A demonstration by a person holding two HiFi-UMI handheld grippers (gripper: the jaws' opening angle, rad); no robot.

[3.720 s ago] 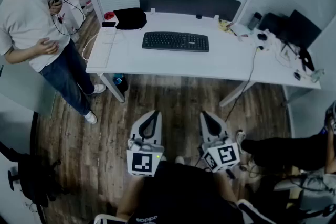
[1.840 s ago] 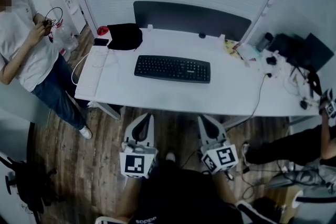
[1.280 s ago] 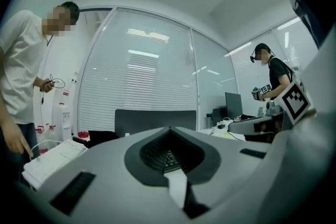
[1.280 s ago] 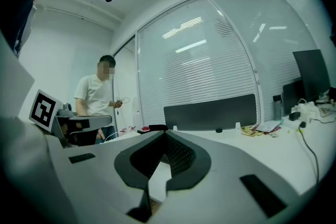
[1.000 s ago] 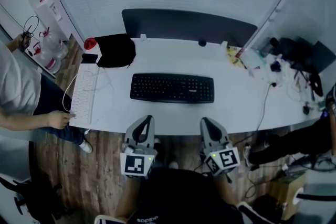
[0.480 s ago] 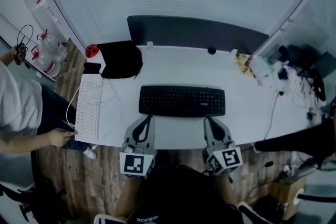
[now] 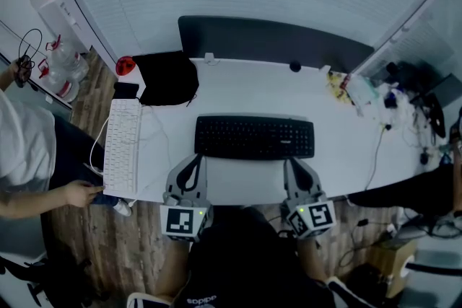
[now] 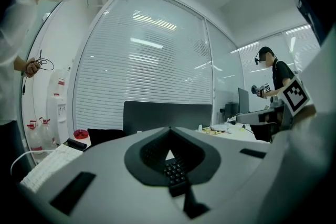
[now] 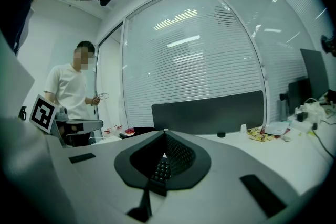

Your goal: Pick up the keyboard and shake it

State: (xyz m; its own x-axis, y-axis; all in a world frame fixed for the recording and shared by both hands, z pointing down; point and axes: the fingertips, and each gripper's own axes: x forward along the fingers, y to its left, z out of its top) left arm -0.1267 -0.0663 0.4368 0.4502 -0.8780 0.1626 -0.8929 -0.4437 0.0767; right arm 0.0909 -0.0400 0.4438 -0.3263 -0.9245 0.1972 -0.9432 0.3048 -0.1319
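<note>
The black keyboard (image 7: 254, 137) is lying flat on the white desk (image 7: 339, 155), long side facing the person. Both tools are hovering just short of its near edge: the left gripper (image 7: 195, 158) is pointing at its left end and the right gripper (image 7: 293, 163) at its right end. Each one is pinched tight with nothing between its jaws.

That is what is worrying me. If they are pushed in like this, the tips will be nudging the keyboard away towards the dark panel (image 7: 274, 43) behind it instead of taking hold, so to my mind the jaws need to spread first.

It is a thin, long thing, and a bite on the near edge alone looks likely to let the far side droop and slide out during the shaking. Uneven grips would be twisting it.

To the left of the black keyboard a white keyboard (image 7: 121, 146) is lying with its cable (image 7: 157, 128) trailing close, and a bystander's hand (image 7: 81, 192) is resting by it, so a wide swing could be catching either. I cannot tell whether the black keyboard has a cord.
</note>
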